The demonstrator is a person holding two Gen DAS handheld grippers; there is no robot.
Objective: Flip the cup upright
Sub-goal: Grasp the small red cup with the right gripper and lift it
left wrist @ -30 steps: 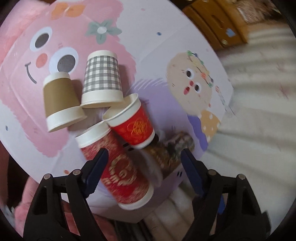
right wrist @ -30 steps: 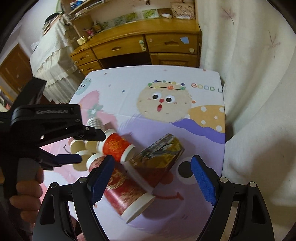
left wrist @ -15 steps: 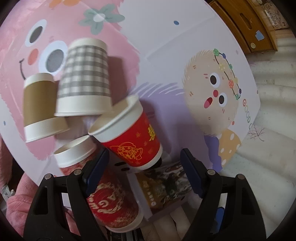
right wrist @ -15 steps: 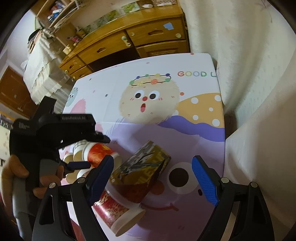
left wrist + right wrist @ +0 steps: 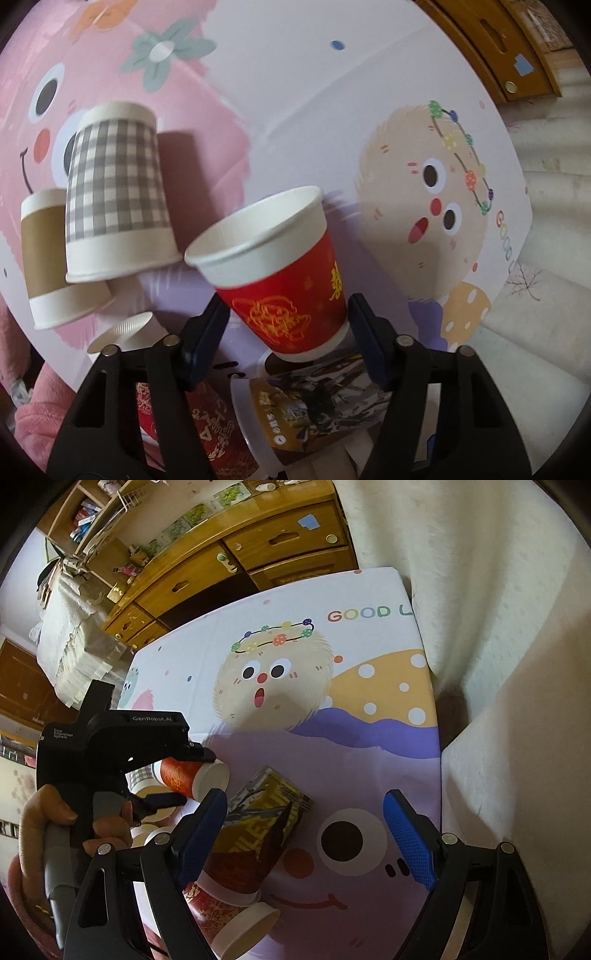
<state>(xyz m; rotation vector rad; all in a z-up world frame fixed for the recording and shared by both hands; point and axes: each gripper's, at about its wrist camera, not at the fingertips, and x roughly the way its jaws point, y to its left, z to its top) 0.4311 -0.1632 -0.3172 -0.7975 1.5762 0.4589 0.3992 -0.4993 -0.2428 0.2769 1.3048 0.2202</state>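
My left gripper (image 5: 288, 325) sits at six o'clock in its own view, with the cup (image 5: 284, 273) between its fingers, tilted, mouth toward ten o'clock. Two overturned cups, the checked one (image 5: 114, 192) at nine o'clock and the sleeved one (image 5: 51, 258) just beyond it, stand on the table mat (image 5: 295, 110). Two cups lie beneath the gripper: the printed cup (image 5: 317, 406) and, left of it, the lettered cup (image 5: 207, 428).

Honey-coloured wooden drawer cabinet (image 5: 258, 554) against the far wall, cluttered shelves (image 5: 96, 513) above, cream fabric drape (image 5: 498, 627) rightward, lace-covered table (image 5: 70, 627) leftward, soft daylight.
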